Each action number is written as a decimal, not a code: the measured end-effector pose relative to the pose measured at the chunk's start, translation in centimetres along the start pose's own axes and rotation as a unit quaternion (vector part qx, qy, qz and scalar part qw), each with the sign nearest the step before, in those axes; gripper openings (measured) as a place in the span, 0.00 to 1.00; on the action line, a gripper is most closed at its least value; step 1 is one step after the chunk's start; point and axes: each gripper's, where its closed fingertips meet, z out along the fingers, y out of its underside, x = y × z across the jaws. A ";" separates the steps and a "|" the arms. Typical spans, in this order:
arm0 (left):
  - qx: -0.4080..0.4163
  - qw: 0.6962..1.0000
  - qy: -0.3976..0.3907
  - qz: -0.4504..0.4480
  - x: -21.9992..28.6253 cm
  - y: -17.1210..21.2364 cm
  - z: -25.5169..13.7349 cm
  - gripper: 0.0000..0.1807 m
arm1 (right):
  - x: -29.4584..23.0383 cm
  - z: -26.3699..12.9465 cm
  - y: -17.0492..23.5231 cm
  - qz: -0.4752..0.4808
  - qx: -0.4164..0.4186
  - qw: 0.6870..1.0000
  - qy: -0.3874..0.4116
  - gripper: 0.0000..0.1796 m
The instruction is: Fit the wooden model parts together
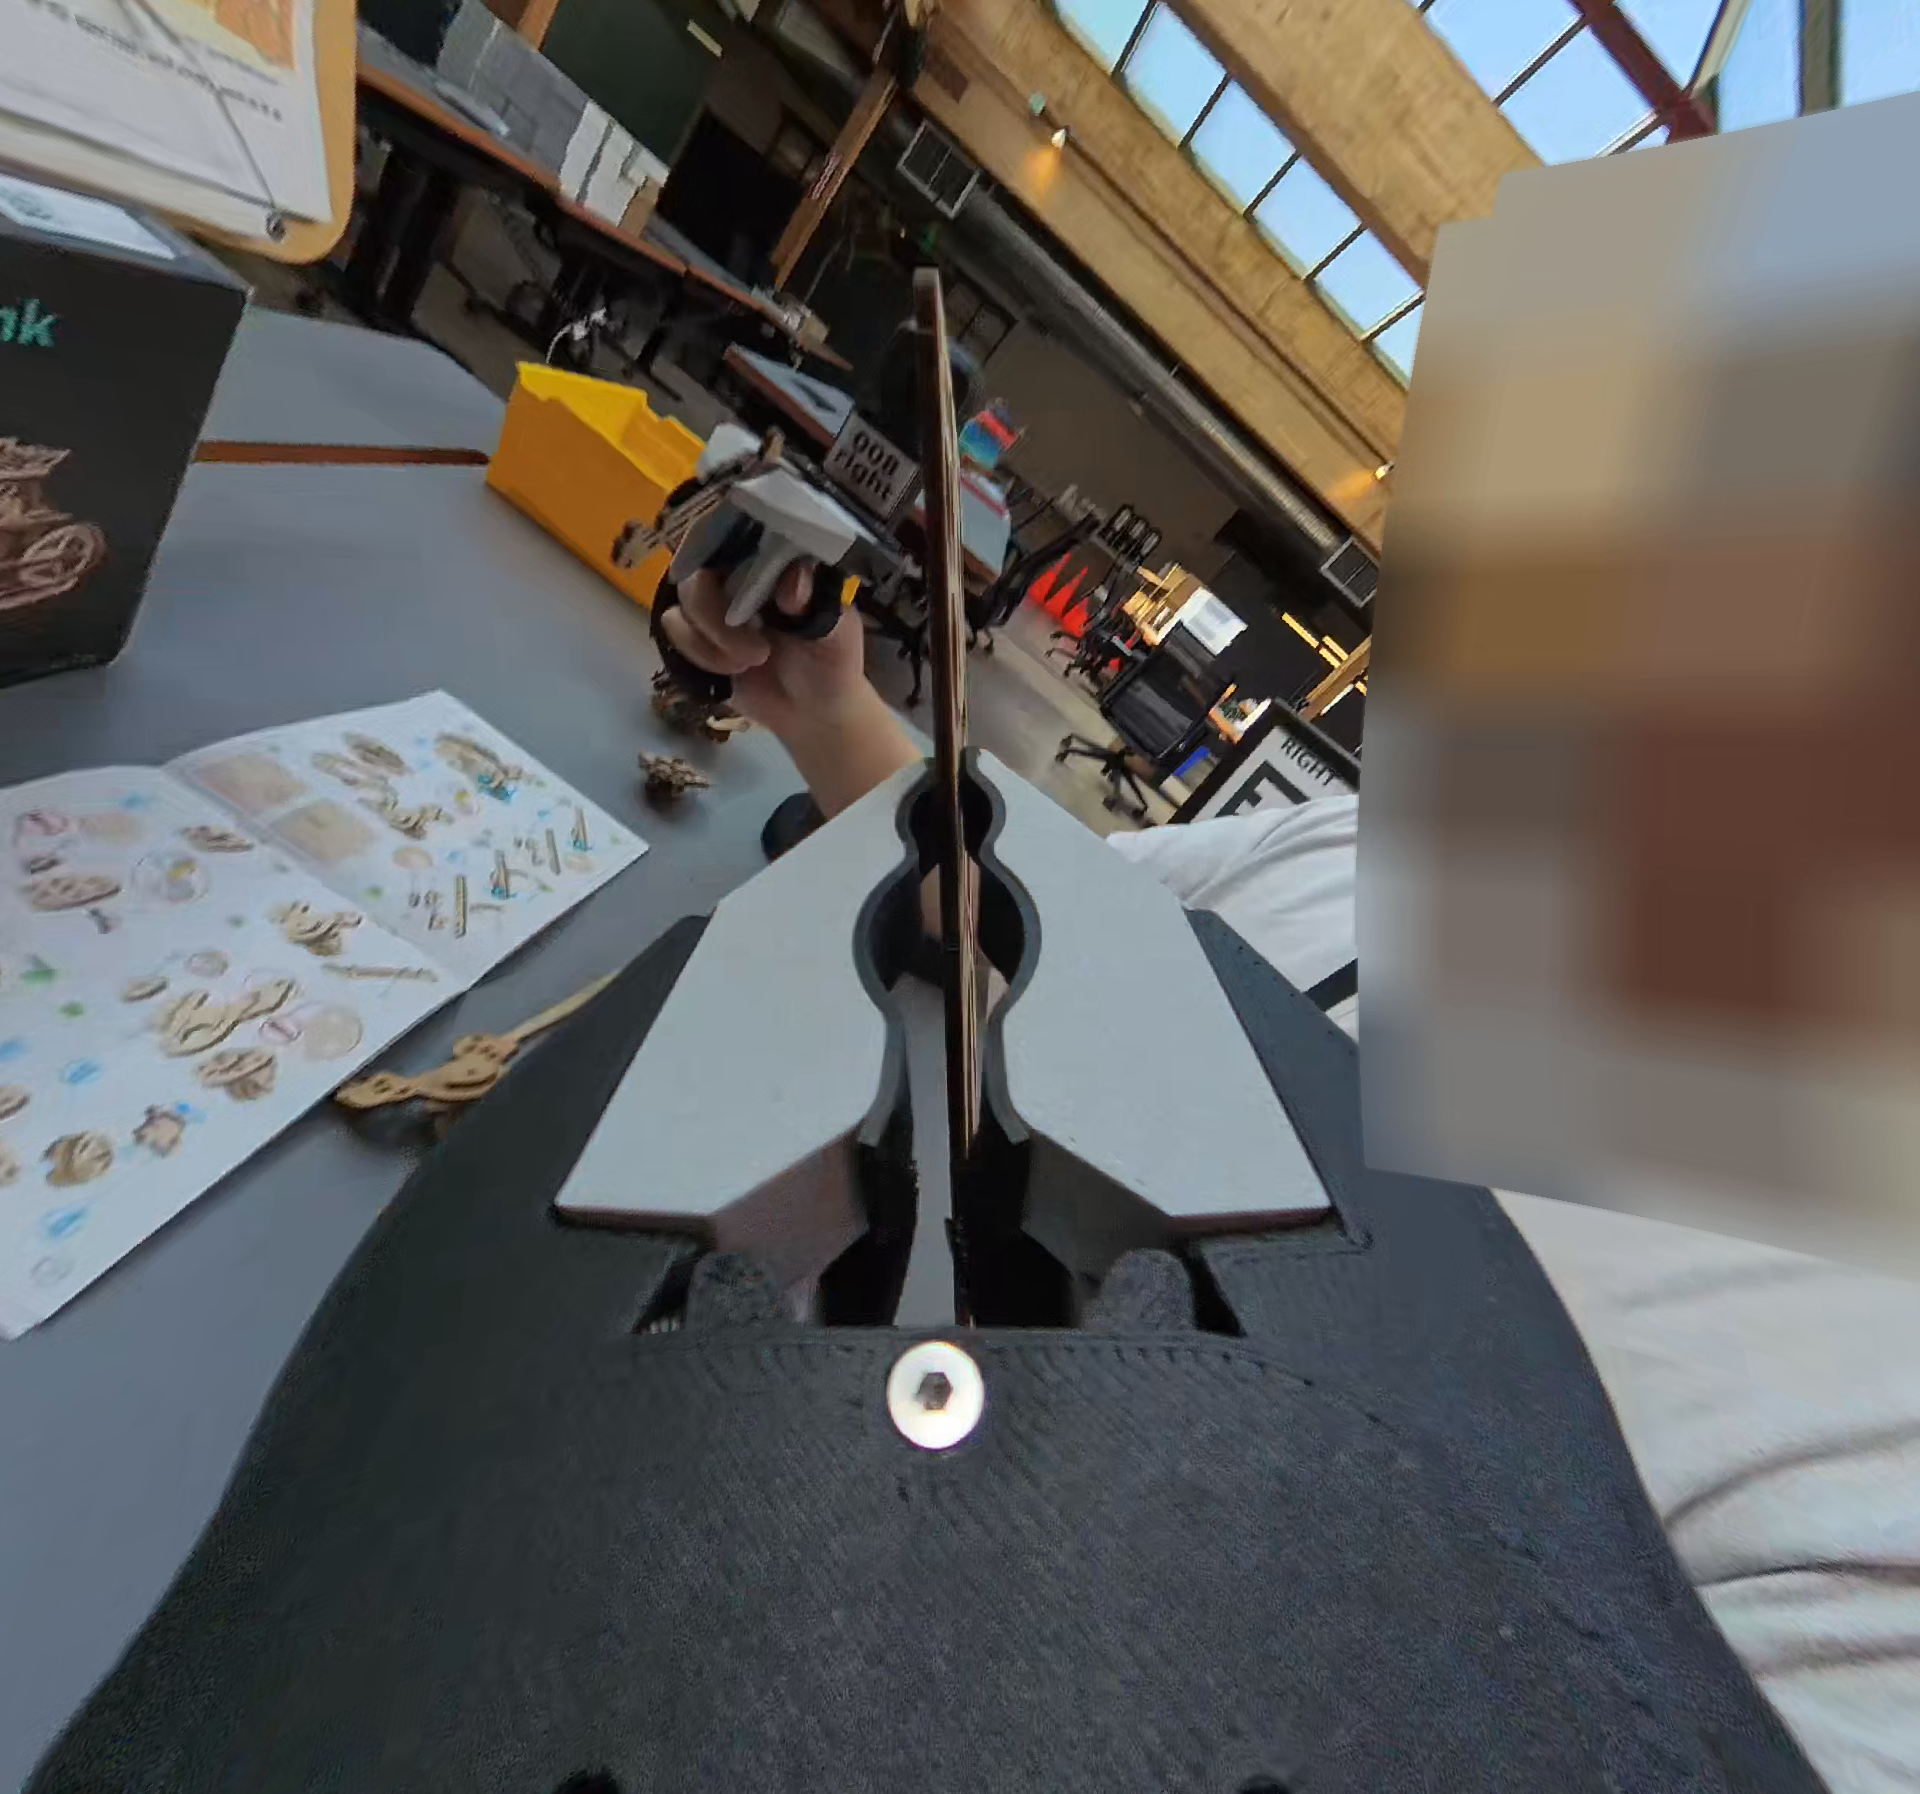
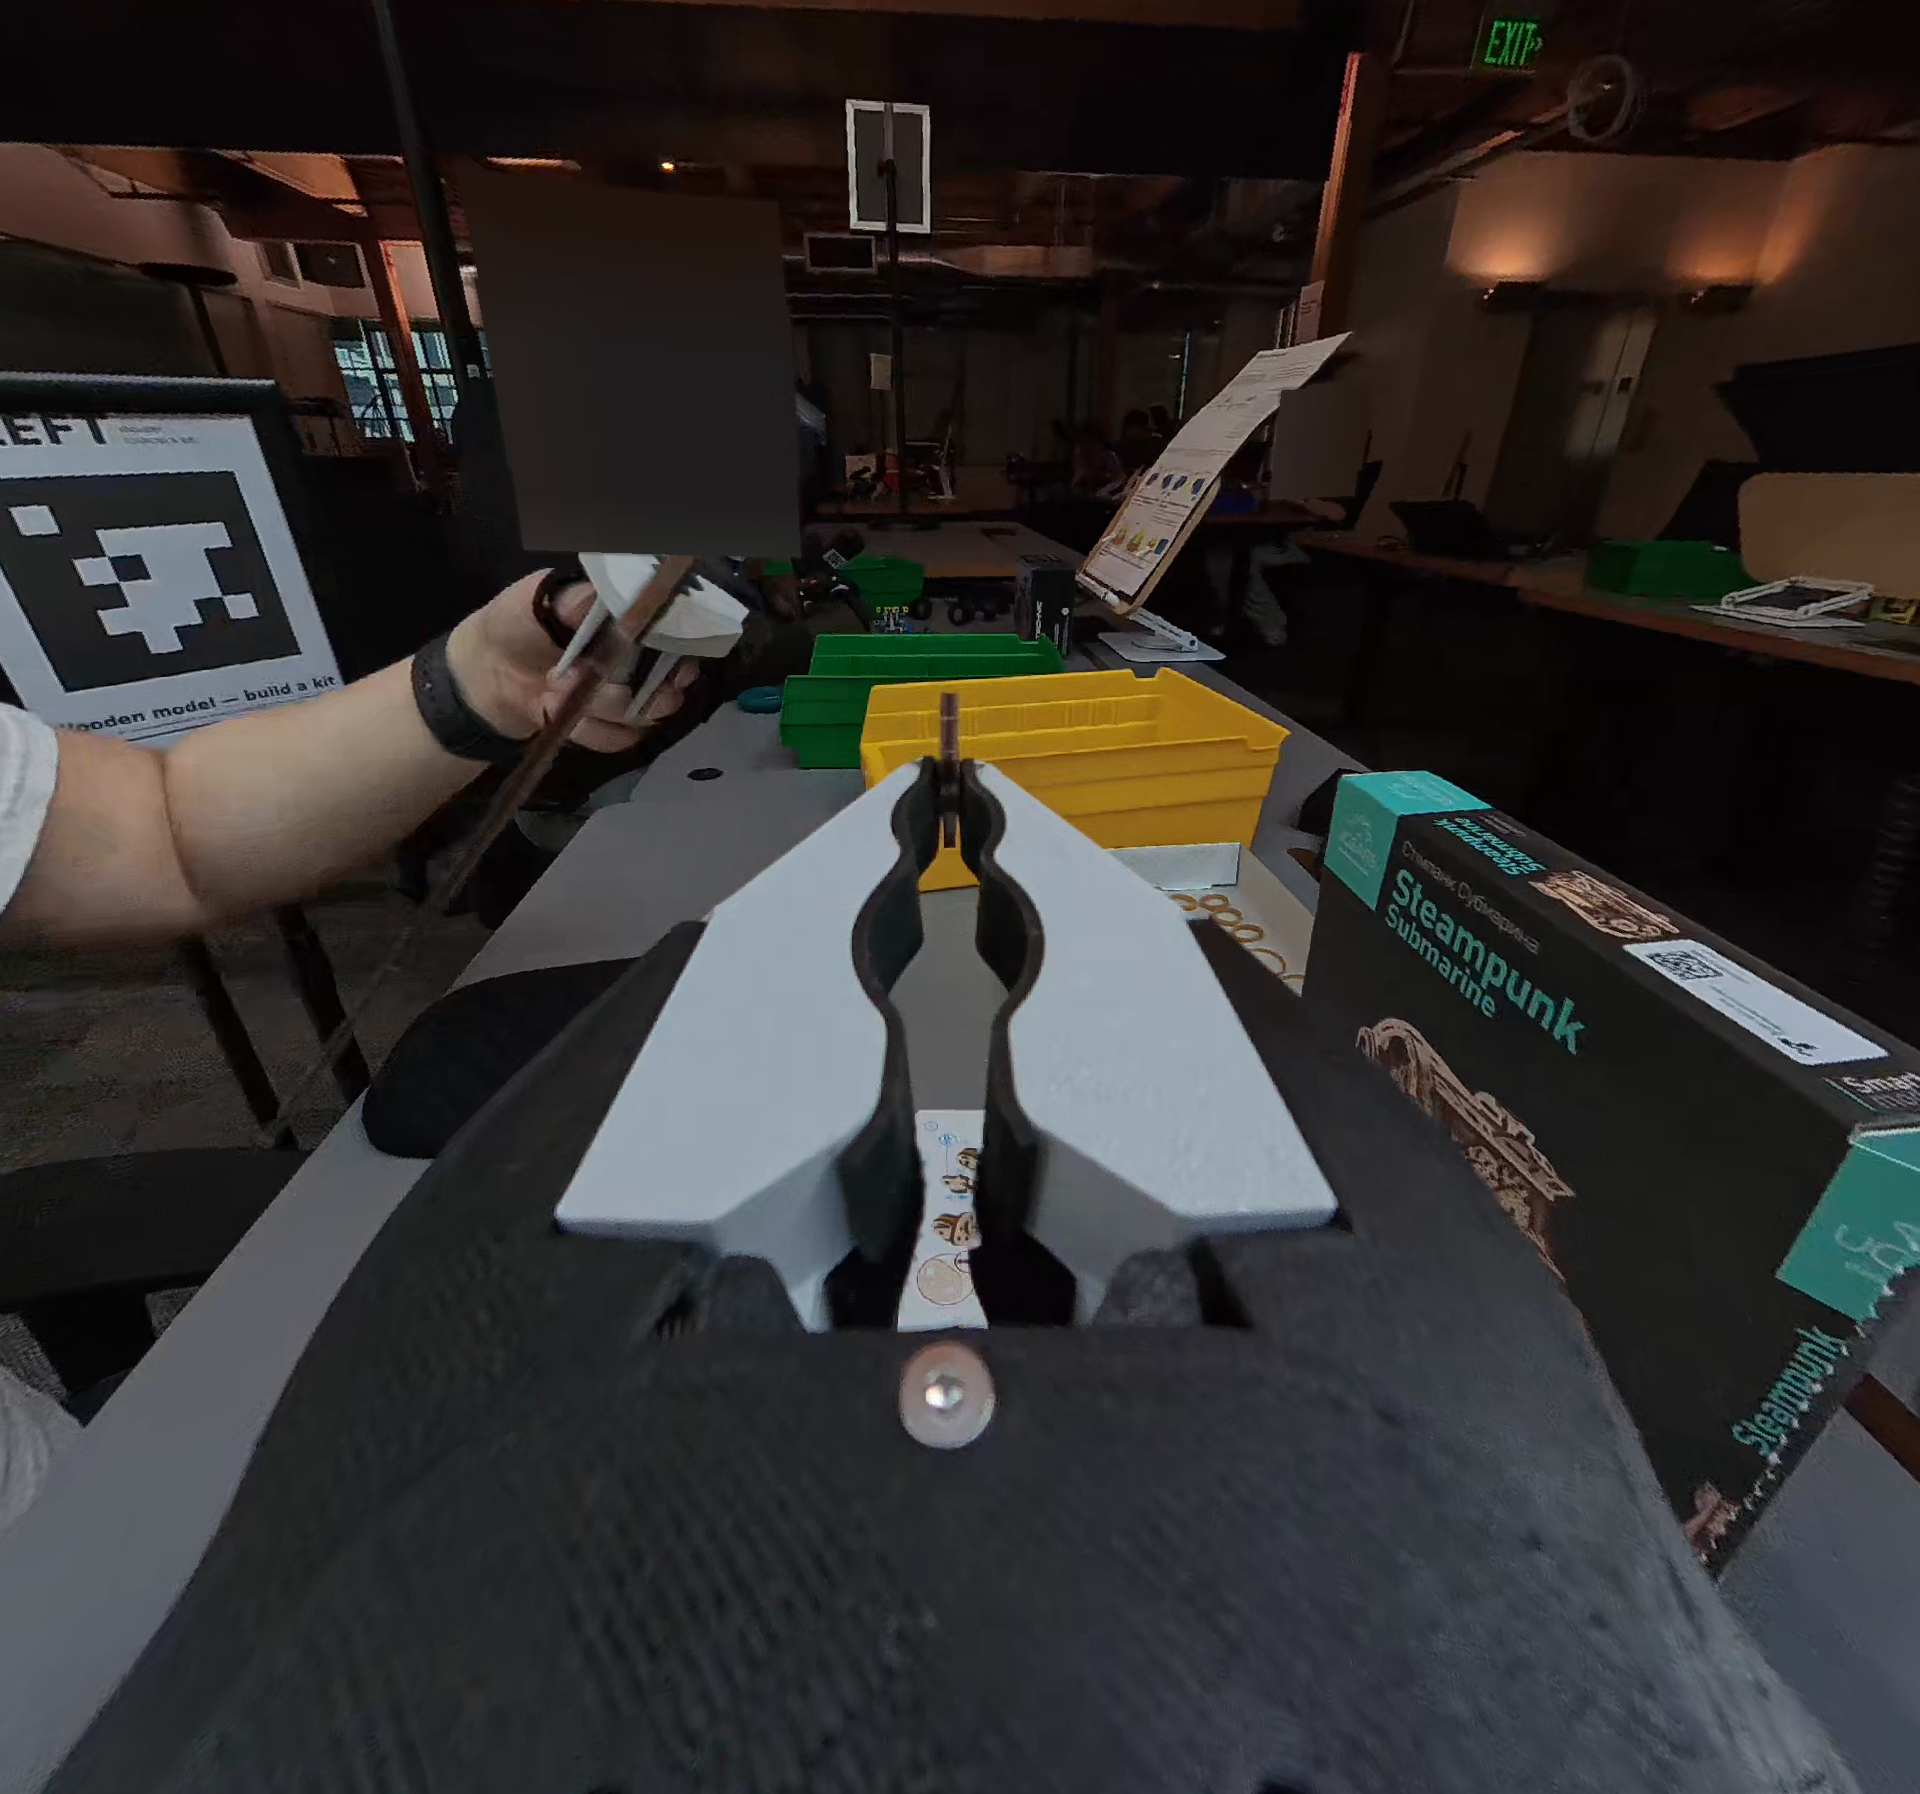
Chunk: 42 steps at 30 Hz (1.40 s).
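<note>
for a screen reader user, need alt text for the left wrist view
The left gripper is shut on a thin wooden sheet, seen edge-on. Beyond, the right gripper holds a small wooden part above a grey table with an open instruction booklet.

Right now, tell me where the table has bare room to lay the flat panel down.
Bare grey table lies between the yellow bin, black box and instruction sheet. It is crowded near the loose wooden parts beside that sheet.

left gripper (image 1: 948,788) clamped, right gripper (image 2: 948,780) seemingly pinched
</note>
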 end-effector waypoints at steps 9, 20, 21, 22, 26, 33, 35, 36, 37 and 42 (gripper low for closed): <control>-0.613 0.748 -0.131 -0.218 -4.8 9.6 -19.1 0.00 | 0.3 -0.9 2.2 -0.132 -0.101 0.986 0.006 0.01; -0.838 0.501 -0.056 -0.209 -9.6 15.6 -25.8 0.03 | -0.6 0.4 8.2 -0.199 -0.224 0.954 -0.017 0.01; -0.837 0.505 -0.066 -0.200 -10.5 15.8 -25.6 0.04 | -0.6 0.5 8.4 -0.194 -0.225 0.955 -0.020 0.01; -0.835 0.507 -0.075 -0.200 -11.1 15.9 -25.4 0.06 | -0.6 0.5 8.5 -0.188 -0.226 0.956 -0.023 0.01; -0.841 0.490 -0.109 -0.202 -12.2 16.0 -25.2 0.21 | -0.4 0.3 8.7 -0.173 -0.220 0.960 -0.027 0.01; -0.812 0.527 -0.183 -0.171 -12.8 16.3 -22.3 0.47 | -0.4 0.2 8.3 -0.170 -0.212 0.962 -0.027 0.01; -0.795 0.536 -0.220 -0.179 -12.5 15.9 -21.5 0.49 | -0.7 0.4 8.2 -0.166 -0.206 0.964 -0.030 0.01; -0.785 0.542 -0.242 -0.176 -12.6 15.7 -21.2 0.48 | -0.8 0.5 8.2 -0.165 -0.204 0.964 -0.031 0.01; -0.769 0.553 -0.272 -0.171 -13.0 15.5 -20.9 0.44 | -0.9 0.7 8.2 -0.165 -0.205 0.964 -0.031 0.01; -0.621 0.664 -0.380 -0.170 -14.9 13.8 -18.0 0.28 | -2.1 1.3 8.3 -0.186 -0.218 0.958 -0.036 0.01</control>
